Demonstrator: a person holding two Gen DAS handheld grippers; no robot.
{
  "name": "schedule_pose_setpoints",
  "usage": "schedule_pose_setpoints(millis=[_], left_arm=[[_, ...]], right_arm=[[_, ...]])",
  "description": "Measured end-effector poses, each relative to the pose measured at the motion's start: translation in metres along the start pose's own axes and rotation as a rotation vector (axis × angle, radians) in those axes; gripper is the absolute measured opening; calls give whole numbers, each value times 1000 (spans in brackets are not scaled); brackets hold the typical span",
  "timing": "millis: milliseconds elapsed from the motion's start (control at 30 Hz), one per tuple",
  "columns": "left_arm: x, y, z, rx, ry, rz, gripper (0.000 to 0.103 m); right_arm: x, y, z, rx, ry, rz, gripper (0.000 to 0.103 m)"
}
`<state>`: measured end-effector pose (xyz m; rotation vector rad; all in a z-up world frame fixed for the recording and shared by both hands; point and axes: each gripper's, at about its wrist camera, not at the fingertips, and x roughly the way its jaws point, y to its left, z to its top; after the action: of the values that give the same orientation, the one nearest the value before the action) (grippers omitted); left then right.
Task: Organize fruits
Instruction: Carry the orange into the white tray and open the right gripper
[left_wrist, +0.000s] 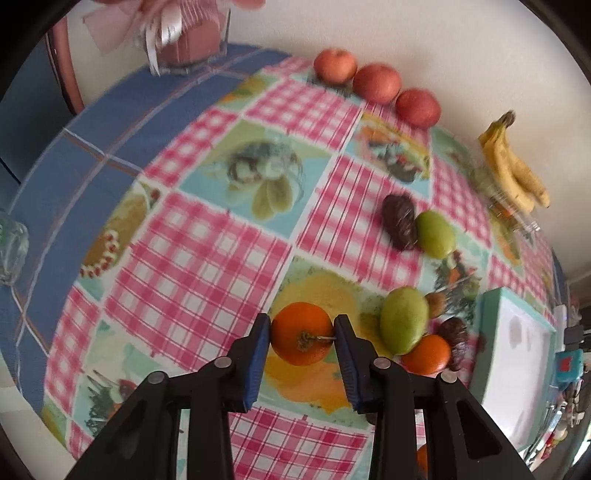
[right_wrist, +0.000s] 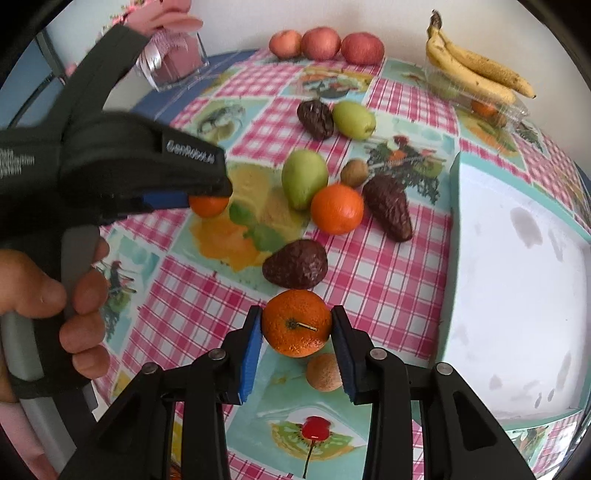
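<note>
My left gripper is shut on an orange, blue pads pressing its two sides, stem towards the camera. In the right wrist view my right gripper is shut on a second orange in the same way. That view also shows the left gripper at the left with its orange, held by a person's hand. A third orange lies on the checked tablecloth between a green pear and a dark avocado.
An avocado and a kiwi lie close to my right gripper. A white tray with a teal rim stands at the right. Three apples, bananas on a clear plastic box, another avocado and pear are farther back.
</note>
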<state>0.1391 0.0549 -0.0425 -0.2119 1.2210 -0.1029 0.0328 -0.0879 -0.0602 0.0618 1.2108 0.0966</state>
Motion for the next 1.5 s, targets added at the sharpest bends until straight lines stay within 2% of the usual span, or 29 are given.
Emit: schedule_pose_setpoints(millis=[167,400,700,1067,1233,1500], left_arm=[[-25,-6,-1,9,-51,-17,38],[-41,-28,-6,48,-77,-40,38],[-41,-90,-30,178,-49,-93,38],[-30,-166,-72,340,16,-163,38],[-23,-196,-88,415,42,-198,38],[7,-213,-103,463,98,-187,38]], right_arm=[[-27,-8,-1,43,-62,7,38],[-44,-61,-5,198,-82,-39,38],[-60,-150,-24,432,-87,-137,38],[-86,-245,-65,671,-104,-315,38],[-97,-268,-79,733,-129,-360,39],[-94,-285,-83,762,-125,-379,39]])
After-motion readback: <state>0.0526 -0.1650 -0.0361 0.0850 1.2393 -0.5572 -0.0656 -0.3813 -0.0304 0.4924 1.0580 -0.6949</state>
